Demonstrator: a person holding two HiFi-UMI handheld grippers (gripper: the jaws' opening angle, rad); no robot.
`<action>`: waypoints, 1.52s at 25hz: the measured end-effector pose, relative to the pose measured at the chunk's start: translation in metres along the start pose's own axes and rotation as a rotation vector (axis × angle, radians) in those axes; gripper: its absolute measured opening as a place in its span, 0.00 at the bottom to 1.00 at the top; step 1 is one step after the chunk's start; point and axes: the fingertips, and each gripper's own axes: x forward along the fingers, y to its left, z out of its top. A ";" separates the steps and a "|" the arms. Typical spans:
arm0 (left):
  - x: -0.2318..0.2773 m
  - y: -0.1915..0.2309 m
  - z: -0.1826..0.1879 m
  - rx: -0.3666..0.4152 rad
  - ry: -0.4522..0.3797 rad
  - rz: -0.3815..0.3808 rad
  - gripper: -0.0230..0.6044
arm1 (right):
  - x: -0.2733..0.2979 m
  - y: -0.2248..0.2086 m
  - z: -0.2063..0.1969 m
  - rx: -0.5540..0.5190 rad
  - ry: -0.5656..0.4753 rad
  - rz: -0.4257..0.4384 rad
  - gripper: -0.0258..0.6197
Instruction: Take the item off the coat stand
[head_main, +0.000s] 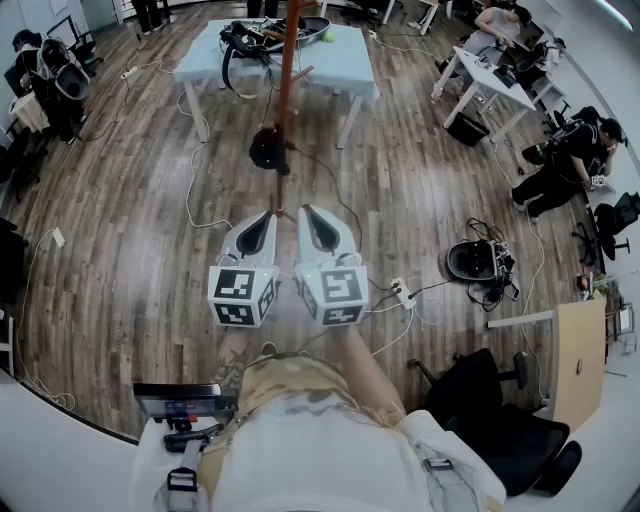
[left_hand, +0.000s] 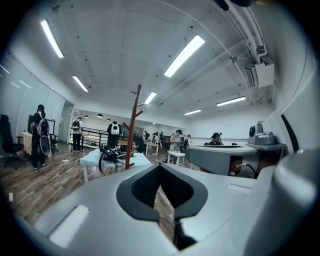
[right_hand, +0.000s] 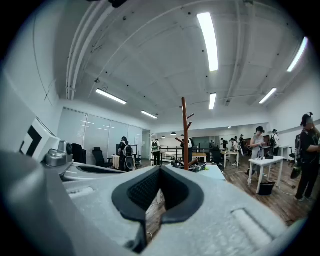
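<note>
A brown wooden coat stand (head_main: 286, 90) rises from the plank floor straight ahead of me. A small black item (head_main: 268, 150), like a cap, hangs low on its pole. My left gripper (head_main: 267, 214) and right gripper (head_main: 306, 210) are held side by side just short of the stand's base, both shut and empty, tips pointing at the stand. In the left gripper view the coat stand (left_hand: 133, 127) stands some way beyond the shut left gripper (left_hand: 160, 166). In the right gripper view the coat stand (right_hand: 185, 132) rises past the shut right gripper (right_hand: 160, 168). The hanging item is not plain in either gripper view.
A pale table (head_main: 352, 62) with black gear stands just behind the stand. Cables and a power strip (head_main: 403, 292) lie on the floor at the right, near a black round object (head_main: 471, 260) and an office chair (head_main: 490, 400). People sit at desks at both sides.
</note>
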 end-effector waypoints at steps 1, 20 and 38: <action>0.001 0.002 -0.001 0.000 0.003 -0.003 0.04 | 0.002 0.001 0.000 0.000 -0.003 -0.005 0.03; -0.018 0.047 -0.028 -0.059 0.066 -0.041 0.04 | 0.013 0.027 -0.020 0.026 0.042 -0.077 0.04; 0.074 0.091 -0.012 -0.035 0.056 0.073 0.04 | 0.107 -0.027 -0.018 0.051 0.018 0.034 0.04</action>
